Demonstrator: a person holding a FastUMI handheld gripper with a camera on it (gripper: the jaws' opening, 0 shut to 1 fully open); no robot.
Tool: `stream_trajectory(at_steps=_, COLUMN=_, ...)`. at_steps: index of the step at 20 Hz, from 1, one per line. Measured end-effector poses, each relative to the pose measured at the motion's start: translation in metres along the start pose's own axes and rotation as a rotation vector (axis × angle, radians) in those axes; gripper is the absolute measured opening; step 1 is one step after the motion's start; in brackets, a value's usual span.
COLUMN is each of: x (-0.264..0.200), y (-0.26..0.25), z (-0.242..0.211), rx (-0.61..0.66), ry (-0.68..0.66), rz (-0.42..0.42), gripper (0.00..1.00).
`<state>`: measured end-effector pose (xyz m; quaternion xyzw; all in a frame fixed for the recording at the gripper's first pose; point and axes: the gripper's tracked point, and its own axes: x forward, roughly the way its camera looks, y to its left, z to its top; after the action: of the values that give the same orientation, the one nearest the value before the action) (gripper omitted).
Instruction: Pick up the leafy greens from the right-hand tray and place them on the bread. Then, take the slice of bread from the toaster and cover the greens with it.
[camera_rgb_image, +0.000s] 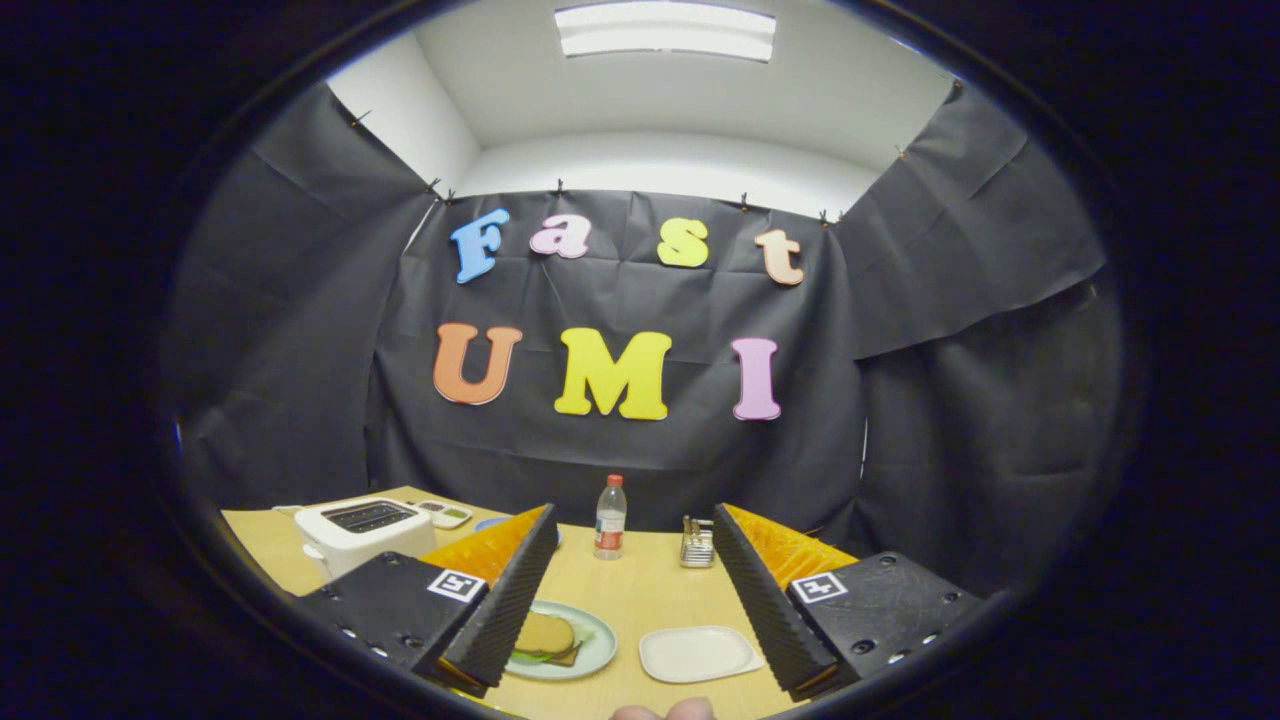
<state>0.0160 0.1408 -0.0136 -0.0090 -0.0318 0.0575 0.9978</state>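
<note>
While fingers (632, 590) gape, round sandwich (545, 637), plate (592, 652).

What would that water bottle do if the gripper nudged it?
The bottle stands tall and narrow on the table, beyond the open gripper, so a high push would likely tip it. Being round, it might then roll. It looks like light plastic.
</note>
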Motion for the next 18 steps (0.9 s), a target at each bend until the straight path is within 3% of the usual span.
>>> stream_trajectory(at_steps=9, x=-0.029, y=-0.049, z=0.019, rx=0.014, ry=-0.026, rz=-0.049, gripper=0.95)
stream_trajectory(at_steps=18, x=-0.037, y=-0.044, z=0.012, rx=0.02, ry=0.002, rz=-0.02, gripper=0.95)
